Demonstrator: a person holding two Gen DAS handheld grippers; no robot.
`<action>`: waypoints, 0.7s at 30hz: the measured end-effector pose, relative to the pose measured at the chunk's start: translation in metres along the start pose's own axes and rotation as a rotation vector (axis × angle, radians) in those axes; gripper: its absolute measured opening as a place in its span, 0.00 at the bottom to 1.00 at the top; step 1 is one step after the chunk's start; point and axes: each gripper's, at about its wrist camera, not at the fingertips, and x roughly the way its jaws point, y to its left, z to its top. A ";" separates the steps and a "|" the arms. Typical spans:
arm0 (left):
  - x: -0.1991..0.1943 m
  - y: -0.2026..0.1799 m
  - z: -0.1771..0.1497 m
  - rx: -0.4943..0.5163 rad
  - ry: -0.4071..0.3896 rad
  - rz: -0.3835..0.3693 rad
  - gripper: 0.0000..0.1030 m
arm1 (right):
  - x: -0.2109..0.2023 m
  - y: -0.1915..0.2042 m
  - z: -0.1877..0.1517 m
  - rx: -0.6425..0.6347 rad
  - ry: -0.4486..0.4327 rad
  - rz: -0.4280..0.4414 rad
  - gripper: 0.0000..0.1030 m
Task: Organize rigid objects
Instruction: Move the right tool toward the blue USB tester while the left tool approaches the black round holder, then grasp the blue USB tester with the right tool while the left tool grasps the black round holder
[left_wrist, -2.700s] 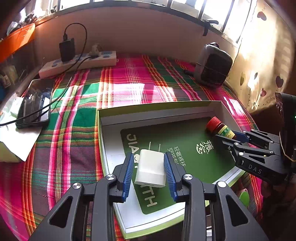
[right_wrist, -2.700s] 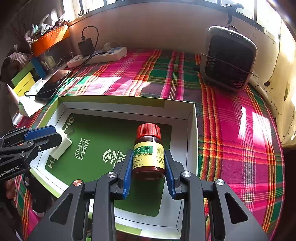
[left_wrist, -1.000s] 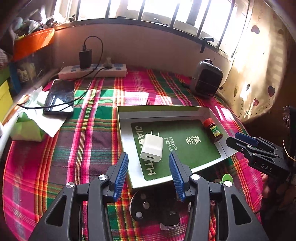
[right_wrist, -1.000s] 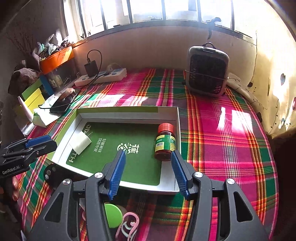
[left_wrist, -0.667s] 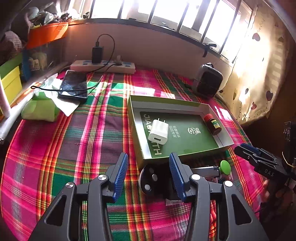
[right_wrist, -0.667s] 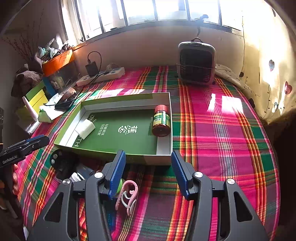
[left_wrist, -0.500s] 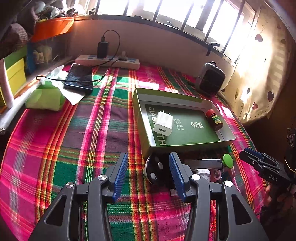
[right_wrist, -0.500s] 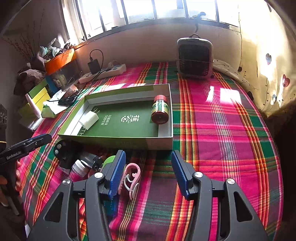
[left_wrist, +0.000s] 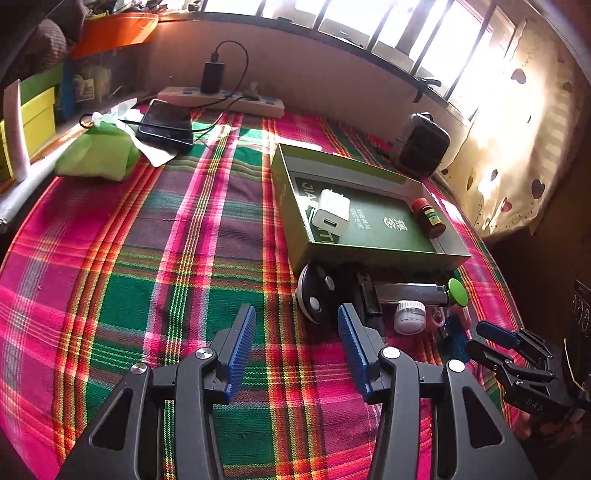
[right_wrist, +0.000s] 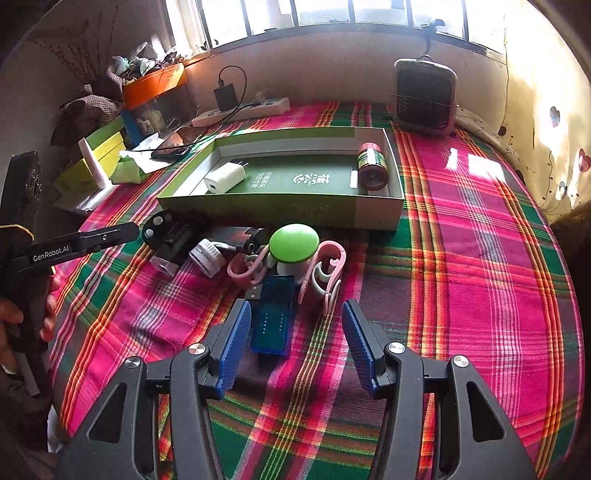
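Observation:
An open green box lies on the plaid cloth. Inside it are a white charger at the left and a red-capped bottle at the right. In the right wrist view the same box holds the charger and bottle. A pile lies before the box: a black round mount, a white-capped vial, a green round knob, pink clips and a blue USB stick. My left gripper is open and empty, short of the mount. My right gripper is open above the blue stick.
A power strip with a plugged charger, a phone and a green tissue pack sit at the back left. A small fan heater stands at the back right. Yellow boxes line the left edge.
Both grippers have let go of the charger and the bottle, which stay in the box. They drew back and sank a little, and the pile in front of the box came into view.

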 end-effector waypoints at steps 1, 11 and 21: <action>0.000 0.000 -0.001 0.002 0.002 -0.005 0.44 | 0.002 0.002 0.000 -0.004 0.008 -0.001 0.51; 0.005 -0.002 -0.002 0.007 0.020 -0.032 0.44 | 0.014 0.013 -0.004 -0.026 0.033 0.001 0.51; 0.010 -0.003 -0.001 0.009 0.031 -0.045 0.45 | 0.019 0.017 -0.004 -0.061 0.026 -0.052 0.36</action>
